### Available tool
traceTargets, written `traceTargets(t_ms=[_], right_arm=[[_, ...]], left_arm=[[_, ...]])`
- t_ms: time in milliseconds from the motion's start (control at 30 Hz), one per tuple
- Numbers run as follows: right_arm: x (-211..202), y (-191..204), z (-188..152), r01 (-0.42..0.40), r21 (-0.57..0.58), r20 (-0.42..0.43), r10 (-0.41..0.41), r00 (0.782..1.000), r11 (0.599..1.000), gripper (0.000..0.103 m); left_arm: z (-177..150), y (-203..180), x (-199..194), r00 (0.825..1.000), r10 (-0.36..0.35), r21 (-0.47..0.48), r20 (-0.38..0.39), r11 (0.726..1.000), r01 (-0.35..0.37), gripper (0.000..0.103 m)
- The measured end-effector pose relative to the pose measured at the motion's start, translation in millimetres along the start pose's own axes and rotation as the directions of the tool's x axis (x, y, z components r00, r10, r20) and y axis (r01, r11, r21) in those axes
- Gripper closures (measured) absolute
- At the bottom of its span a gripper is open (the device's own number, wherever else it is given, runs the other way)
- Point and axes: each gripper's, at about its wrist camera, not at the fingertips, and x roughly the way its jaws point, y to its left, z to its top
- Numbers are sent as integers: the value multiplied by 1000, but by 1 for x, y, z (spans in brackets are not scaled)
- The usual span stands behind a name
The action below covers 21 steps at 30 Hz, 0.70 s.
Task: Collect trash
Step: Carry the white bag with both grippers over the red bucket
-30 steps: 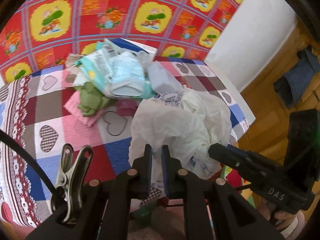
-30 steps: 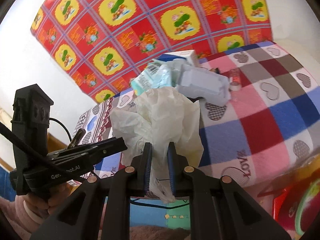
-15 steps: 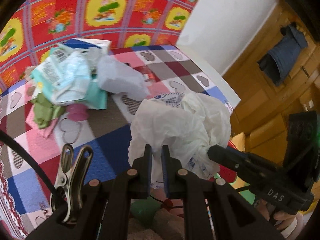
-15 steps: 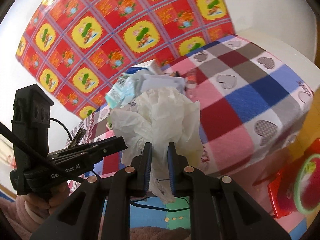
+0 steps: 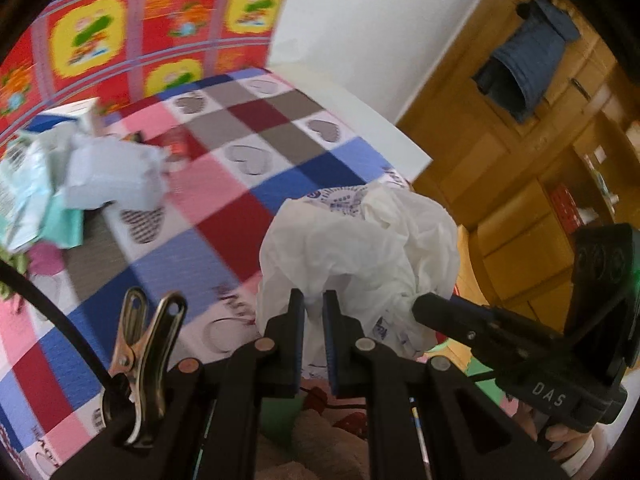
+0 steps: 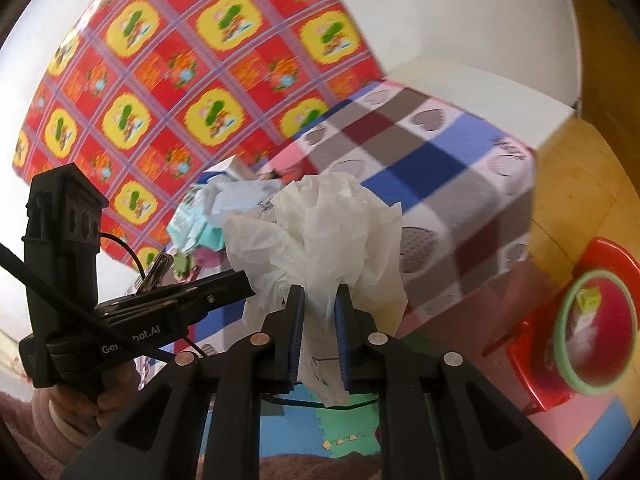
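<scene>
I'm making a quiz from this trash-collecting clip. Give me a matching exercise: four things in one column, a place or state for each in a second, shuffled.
Things:
1. white plastic bag
2. pile of wrappers
3. metal clip
4. red stool

Places or states:
A. on the floor
B. on the checked cloth
C. pinched by both tongs
D. on the left tongs' frame

Pairs: 1-C, 2-B, 3-D, 4-A

white bag [image 5: 360, 248], checked heart-print cloth [image 5: 224, 216], red-yellow wall covering [image 6: 180, 60].
</scene>
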Motion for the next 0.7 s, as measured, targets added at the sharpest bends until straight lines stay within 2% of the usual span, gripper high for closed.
traceTargets(t_ms=[433,700], right_arm=[[-62,-105,-15,105,169,68,-118,991,980,87],[-94,-183,-33,168,295,77,-199,977,940,87]], left_arm=[[9,-115,74,990,-78,169,-118,981,97,94],[5,-193,132,974,-102,284,-201,946,157,94]])
